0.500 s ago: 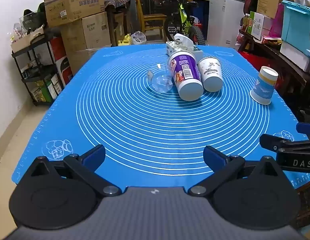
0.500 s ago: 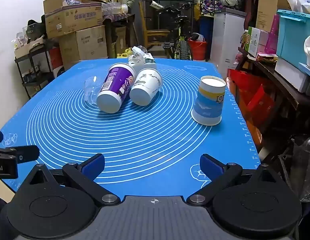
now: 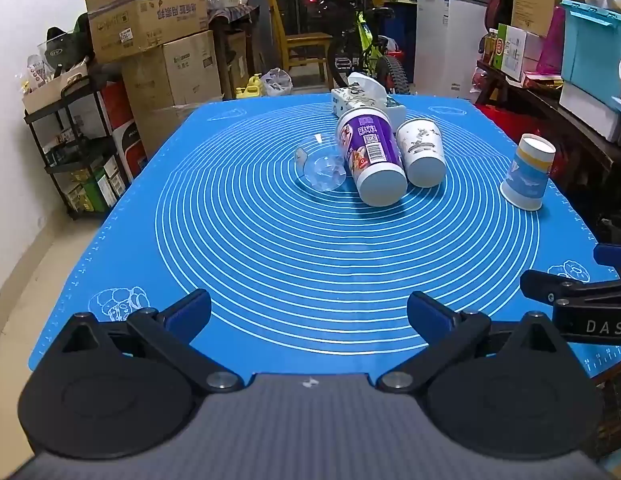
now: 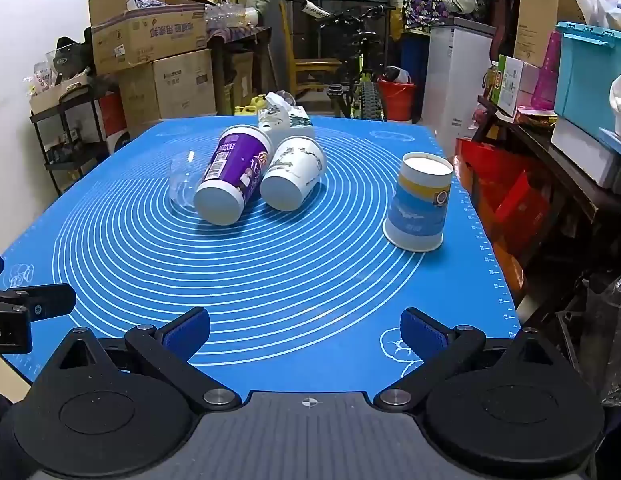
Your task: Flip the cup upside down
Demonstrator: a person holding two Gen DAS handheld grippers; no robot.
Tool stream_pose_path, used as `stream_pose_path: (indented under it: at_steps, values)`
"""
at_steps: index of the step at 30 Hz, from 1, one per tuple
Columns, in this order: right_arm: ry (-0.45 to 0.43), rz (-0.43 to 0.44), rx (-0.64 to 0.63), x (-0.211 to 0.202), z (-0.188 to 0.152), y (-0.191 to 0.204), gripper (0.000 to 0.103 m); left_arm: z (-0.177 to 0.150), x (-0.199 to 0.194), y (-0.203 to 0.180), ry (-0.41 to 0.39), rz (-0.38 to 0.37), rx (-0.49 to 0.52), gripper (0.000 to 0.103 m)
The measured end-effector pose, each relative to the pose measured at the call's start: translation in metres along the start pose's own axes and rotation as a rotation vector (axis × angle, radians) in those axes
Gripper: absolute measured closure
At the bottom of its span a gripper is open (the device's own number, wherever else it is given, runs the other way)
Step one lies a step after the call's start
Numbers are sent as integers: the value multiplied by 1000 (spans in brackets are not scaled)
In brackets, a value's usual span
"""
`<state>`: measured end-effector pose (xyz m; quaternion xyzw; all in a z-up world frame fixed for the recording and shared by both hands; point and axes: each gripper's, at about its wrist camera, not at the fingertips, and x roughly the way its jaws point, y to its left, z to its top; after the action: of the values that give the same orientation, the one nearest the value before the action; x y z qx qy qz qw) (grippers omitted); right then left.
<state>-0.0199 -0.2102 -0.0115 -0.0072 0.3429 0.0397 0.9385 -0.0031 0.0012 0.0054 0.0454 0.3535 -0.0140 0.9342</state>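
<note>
- The left gripper (image 3: 308, 312) hovers over the near edge of the blue silicone mat (image 3: 270, 248), its two blue-padded fingers spread wide apart with nothing between them.
- The right gripper (image 4: 304, 328) hangs likewise over the near edge of the mat (image 4: 270, 280), its fingers also wide apart and empty.
- The blue-and-yellow paper cup (image 4: 420, 200) stands upside down on the right side of the mat, its wide rim flat on the surface and its base facing up; it is well apart from both grippers.
- In the left wrist view the same cup (image 3: 528, 172) sits near the mat's right edge.
- A purple cup (image 4: 232, 174) lies on its side near the middle of the mat, base toward the cameras.
- A white patterned cup (image 4: 292, 178) lies on its side just beside the purple one, touching it.
- A clear plastic cup (image 4: 182, 184) lies on the purple cup's other side.
- A tissue pack (image 4: 284, 118) rests behind the lying cups, at the far part of the mat.
- Cardboard boxes (image 4: 150, 36) are stacked beyond the table on the left, and a bicycle (image 4: 360, 84) stands behind it.
</note>
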Motion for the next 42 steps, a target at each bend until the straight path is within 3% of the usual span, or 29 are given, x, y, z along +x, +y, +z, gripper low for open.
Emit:
stream_pose_path:
  at_steps: [42]
  values:
    - [-6,-6,-9,-5,6,1,2,1,-1,-1,2,-12,-7,0]
